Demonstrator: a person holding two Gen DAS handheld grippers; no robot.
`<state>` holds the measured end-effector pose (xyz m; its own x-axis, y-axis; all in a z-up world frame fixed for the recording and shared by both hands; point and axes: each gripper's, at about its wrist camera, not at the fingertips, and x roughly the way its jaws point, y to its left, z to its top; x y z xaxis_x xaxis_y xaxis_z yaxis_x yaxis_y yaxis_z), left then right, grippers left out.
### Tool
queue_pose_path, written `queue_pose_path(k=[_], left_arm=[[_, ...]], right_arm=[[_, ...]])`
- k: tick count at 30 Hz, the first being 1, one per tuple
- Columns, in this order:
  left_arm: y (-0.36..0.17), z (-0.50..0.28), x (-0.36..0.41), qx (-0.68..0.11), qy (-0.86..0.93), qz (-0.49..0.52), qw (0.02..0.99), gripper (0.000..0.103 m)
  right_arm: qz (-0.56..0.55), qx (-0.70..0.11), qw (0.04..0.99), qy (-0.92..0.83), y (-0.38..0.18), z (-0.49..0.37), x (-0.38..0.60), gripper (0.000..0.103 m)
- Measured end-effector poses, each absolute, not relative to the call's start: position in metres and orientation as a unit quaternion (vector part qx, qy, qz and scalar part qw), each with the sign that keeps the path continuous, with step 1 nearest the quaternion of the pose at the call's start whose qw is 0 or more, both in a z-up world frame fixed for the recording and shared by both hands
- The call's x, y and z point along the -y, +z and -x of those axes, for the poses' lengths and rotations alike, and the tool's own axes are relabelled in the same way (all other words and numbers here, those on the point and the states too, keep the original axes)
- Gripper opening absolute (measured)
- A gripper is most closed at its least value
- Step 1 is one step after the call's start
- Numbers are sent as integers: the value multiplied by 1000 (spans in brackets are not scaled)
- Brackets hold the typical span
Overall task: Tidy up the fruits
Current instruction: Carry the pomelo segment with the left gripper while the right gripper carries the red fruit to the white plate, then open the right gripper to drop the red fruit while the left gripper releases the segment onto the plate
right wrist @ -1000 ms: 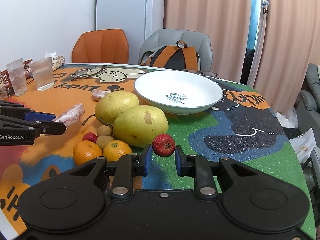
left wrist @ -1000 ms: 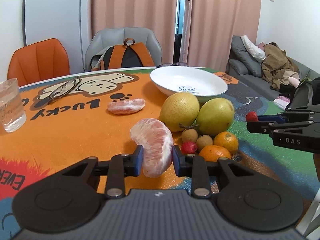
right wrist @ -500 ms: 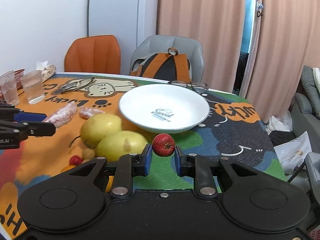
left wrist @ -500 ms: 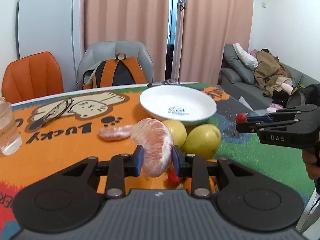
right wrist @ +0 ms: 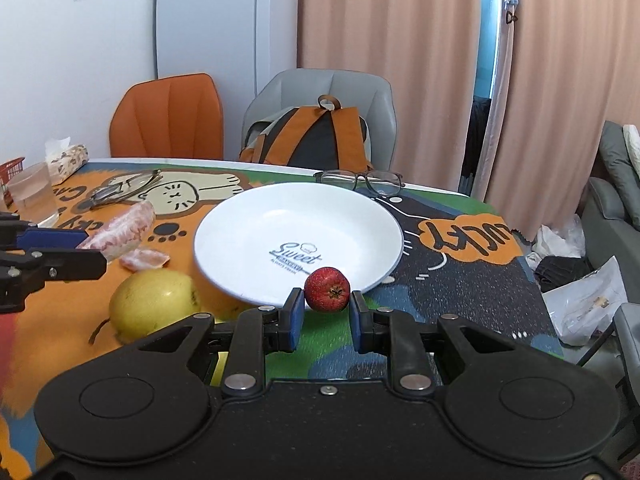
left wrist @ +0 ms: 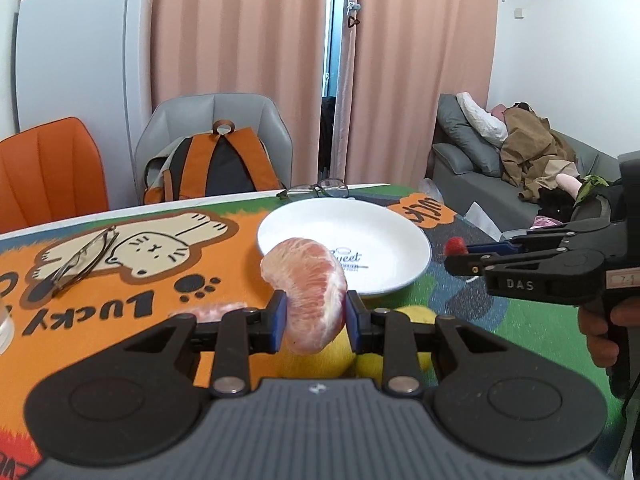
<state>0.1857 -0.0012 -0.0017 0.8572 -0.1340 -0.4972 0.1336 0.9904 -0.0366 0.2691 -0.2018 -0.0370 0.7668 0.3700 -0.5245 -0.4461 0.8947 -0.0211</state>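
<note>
My left tool (left wrist: 314, 316) pinching pomelo wedge (left wrist: 308, 288), long axis upright. Right tool (right wrist: 325, 314) pinching small red fruit (right wrist: 327, 289). White plate (right wrist: 248, 224) straight ahead of both, mid tabletop; right 1 looks nearer its rim.

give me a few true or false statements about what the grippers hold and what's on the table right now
1. The left gripper holds a peeled pomelo wedge. True.
2. The right gripper is empty. False: it grips a small red fruit.
3. The white plate already has fruit in it. False: it holds nothing.
4. A pair of glasses lies behind the plate. True.
5. A backpack sits on the orange chair. False: it sits on the grey chair.
</note>
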Motion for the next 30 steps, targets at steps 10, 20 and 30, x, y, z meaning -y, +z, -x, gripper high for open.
queue_pose_path(k=[10,20,30], left_arm=[[3,-226,13,-258,-89,-2,962,29],[-6,-265,19,-265,-94,4,960,29],[-16,-283,20,-281,-91,1,955,29]], right_arm=[[60,-272,935,220,-37,-307,195,22],[59,-298,928,217,-55,-341,177,22],[90,-306,924,213,-66,-346,163,22]])
